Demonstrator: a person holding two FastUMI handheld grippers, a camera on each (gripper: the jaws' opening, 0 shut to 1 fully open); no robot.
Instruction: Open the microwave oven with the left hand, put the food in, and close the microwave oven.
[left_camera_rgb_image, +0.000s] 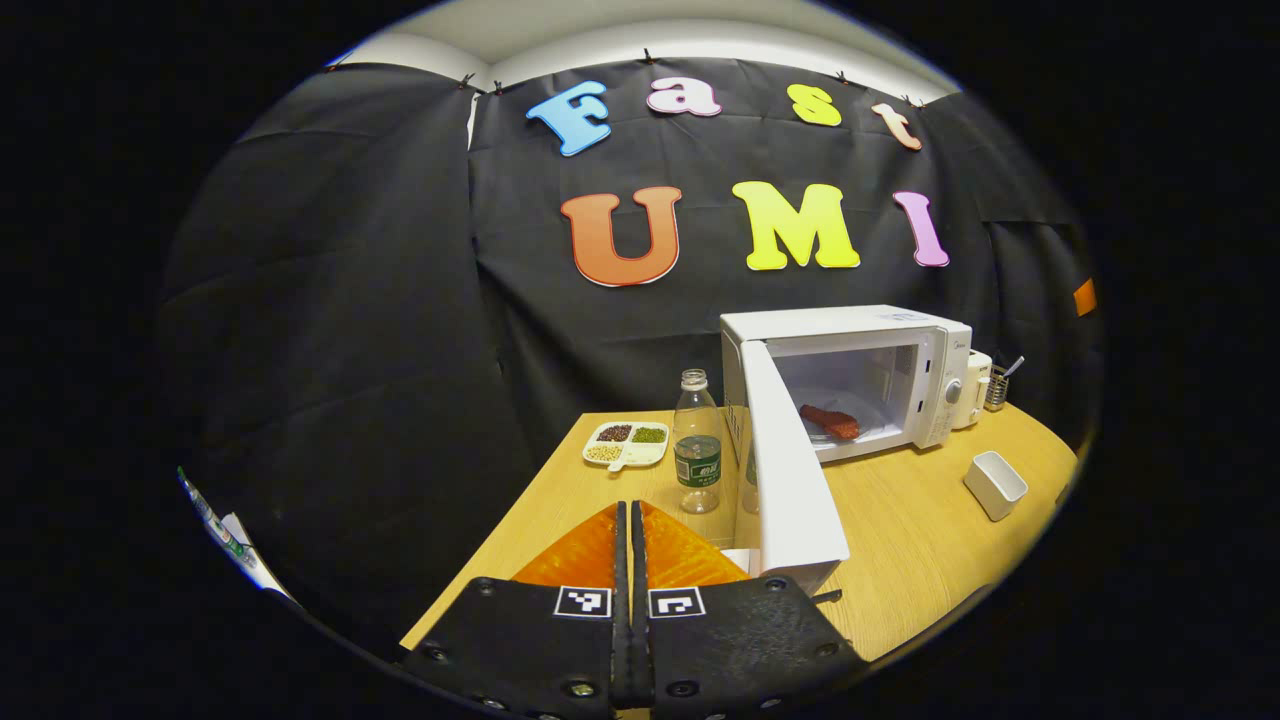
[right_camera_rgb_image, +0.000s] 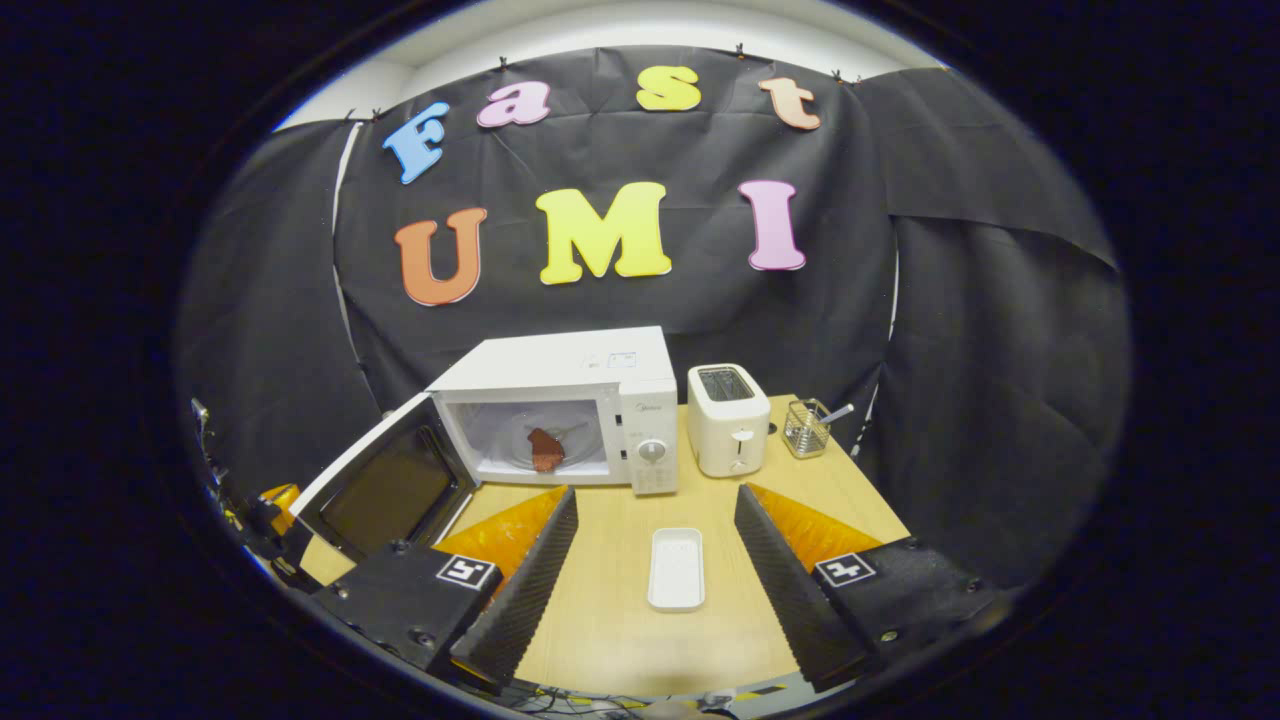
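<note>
A: So, closest to us, what are the two grippers doing?

B: In the left gripper view, the left gripper (left_camera_rgb_image: 632, 530) is sitting with its two orange fingers pressed together, and nothing is between them. It is hovering over the near edge of the wooden table (left_camera_rgb_image: 900, 540), just beside the outer edge of the open door (left_camera_rgb_image: 790, 480); I cannot tell if it is touching the door.

A: And the other one?

B: In the right gripper view, the right gripper (right_camera_rgb_image: 655, 520) is standing wide open and holding nothing. A small white tray (right_camera_rgb_image: 676, 567) is lying on the table between its fingers, a little farther on.

A: Going farther, what is standing there?

B: A clear bottle (left_camera_rgb_image: 697, 445) with a green label is standing left of the door, and behind it a divided dish (left_camera_rgb_image: 626, 443) with beans is lying.

A: Where is the food?

B: The reddish food (right_camera_rgb_image: 545, 449) is lying inside the microwave (right_camera_rgb_image: 570, 400), on the plate in its chamber. The door is swinging out to the left side, fully open.

A: And at the back?

B: A white toaster (right_camera_rgb_image: 729, 417) is standing just beside the microwave, and near it a small wire basket (right_camera_rgb_image: 806, 427).
</note>
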